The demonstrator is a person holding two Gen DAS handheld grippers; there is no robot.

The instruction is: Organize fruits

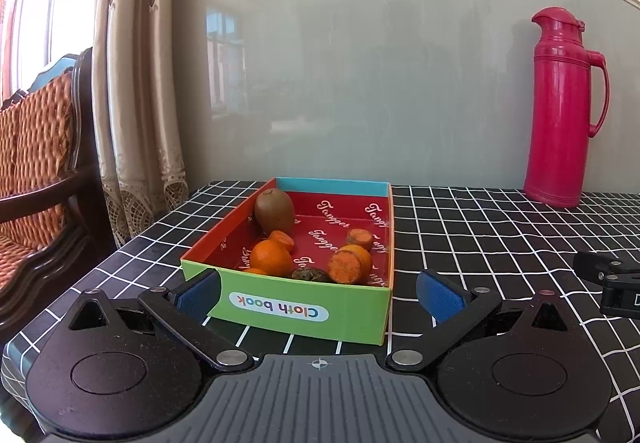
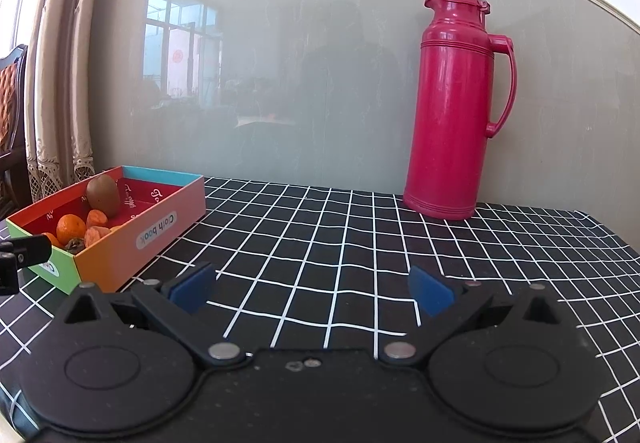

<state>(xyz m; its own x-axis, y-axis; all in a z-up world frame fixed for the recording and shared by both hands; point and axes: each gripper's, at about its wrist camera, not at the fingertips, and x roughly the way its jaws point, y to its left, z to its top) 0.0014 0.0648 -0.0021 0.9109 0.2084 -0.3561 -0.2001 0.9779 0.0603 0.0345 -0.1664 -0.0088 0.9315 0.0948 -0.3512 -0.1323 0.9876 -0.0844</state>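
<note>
A colourful cardboard box marked "Cloth book" sits on the checked tablecloth. Inside lie a brown kiwi, a whole orange, several orange-coloured cut pieces and a dark shrivelled fruit. My left gripper stands open just before the box's green front wall, its blue pads either side of it and nothing held. In the right wrist view the same box lies at the far left, and my right gripper hangs open over bare cloth, holding nothing.
A tall red thermos jug stands at the back against the glossy wall panel. The black-and-white checked cloth covers the table. A curtain and a wooden chair are off the table's left edge. The right gripper's black body shows at the left view's right side.
</note>
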